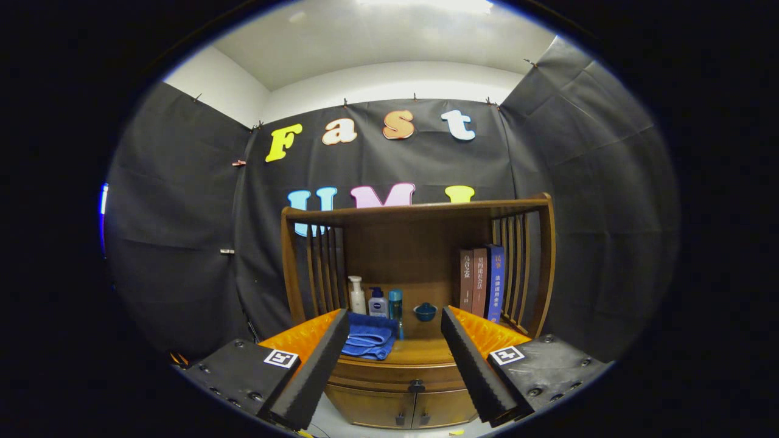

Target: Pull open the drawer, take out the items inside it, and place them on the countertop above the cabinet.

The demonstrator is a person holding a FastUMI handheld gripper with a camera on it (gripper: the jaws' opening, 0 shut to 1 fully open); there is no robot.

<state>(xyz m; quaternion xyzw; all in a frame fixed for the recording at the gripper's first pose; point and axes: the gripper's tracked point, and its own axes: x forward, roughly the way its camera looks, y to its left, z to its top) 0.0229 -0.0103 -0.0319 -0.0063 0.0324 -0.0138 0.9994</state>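
A: What do you see from the camera on the gripper (395,359)?

B: Its two fingers (316,365) are spread wide apart. Nothing is between them. They hold nothing.

A: What is in front of them?

B: A brown wooden cabinet (414,267). It stands against the black cloth wall. It is a good way beyond the fingertips.

A: Where is the drawer (401,376)?

B: It is low on the cabinet, just under the countertop (426,351). It is closed. It has a small dark knob (416,385) in the middle. The knob shows between the two fingers, but far off. I cannot see what is inside.

A: What is under the drawer?

B: Two little doors (398,409), side by side. Both are closed.

A: And on the countertop?

B: A folded blue towel (369,342) lies on the left. Behind it stand three bottles (377,301) in a row. A small blue bowl with a lid (425,312) sits near the middle. Three books (481,283) stand up on the right, by the wooden bars.
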